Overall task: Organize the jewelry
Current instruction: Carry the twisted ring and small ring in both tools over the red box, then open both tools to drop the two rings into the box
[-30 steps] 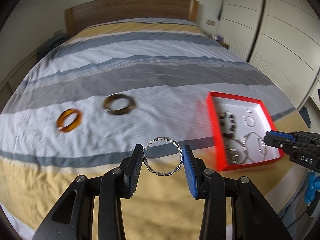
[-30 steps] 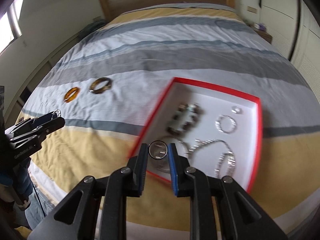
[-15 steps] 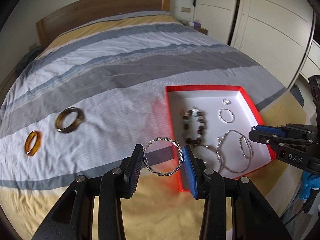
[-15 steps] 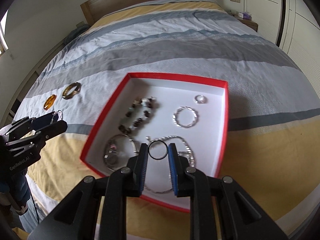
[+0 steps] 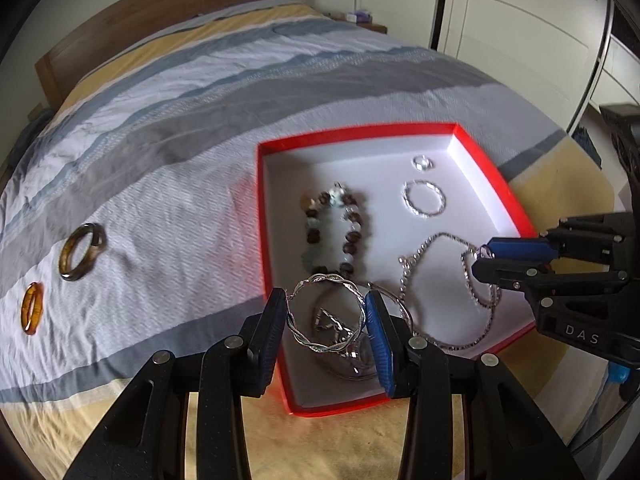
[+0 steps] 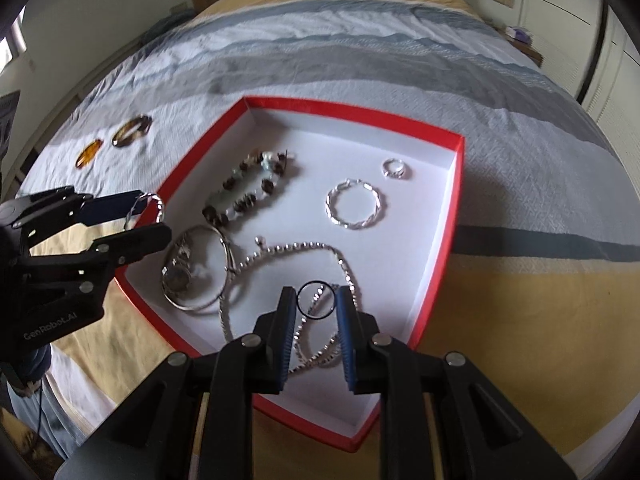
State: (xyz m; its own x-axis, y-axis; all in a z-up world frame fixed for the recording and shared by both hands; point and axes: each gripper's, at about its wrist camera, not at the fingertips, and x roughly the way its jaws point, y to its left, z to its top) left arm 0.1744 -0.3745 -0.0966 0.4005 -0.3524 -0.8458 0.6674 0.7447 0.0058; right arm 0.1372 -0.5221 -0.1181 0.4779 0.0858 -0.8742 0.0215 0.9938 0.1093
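- 1 red box (image 6: 456, 200) with a white floor lies open on the striped bedspread (image 6: 360, 60); both of my grippers are over its near end.
- My left gripper (image 5: 326, 320) is clamped on a twisted silver bangle (image 5: 325, 314), both pads pressing its rim, above the box's near left corner.
- My right gripper (image 6: 316, 300) is clamped on a thin black ring (image 6: 316, 299), held between the pads over the box's near part, above the chain.
- Inside the box, toward the far wall: a small silver ring (image 6: 395, 168), and just nearer than it a second twisted silver bangle (image 6: 354, 208).
- Left of those lies a beaded bracelet (image 6: 244, 192) of dark brown and pale green beads, in a loose loop.
- Near the left wall sits a plain silver bangle (image 6: 196, 268) with something shiny and crumpled inside its circle; I cannot tell what it is.
- 1 long silver chain necklace (image 6: 288, 252) loops across the near half of the floor, touching the plain bangle and running under my right gripper.
- 2 pieces are outside the box on the bedspread, well to its left: a brown mottled bangle (image 5: 82, 250) and, just beside it, an amber bangle (image 5: 32, 308).
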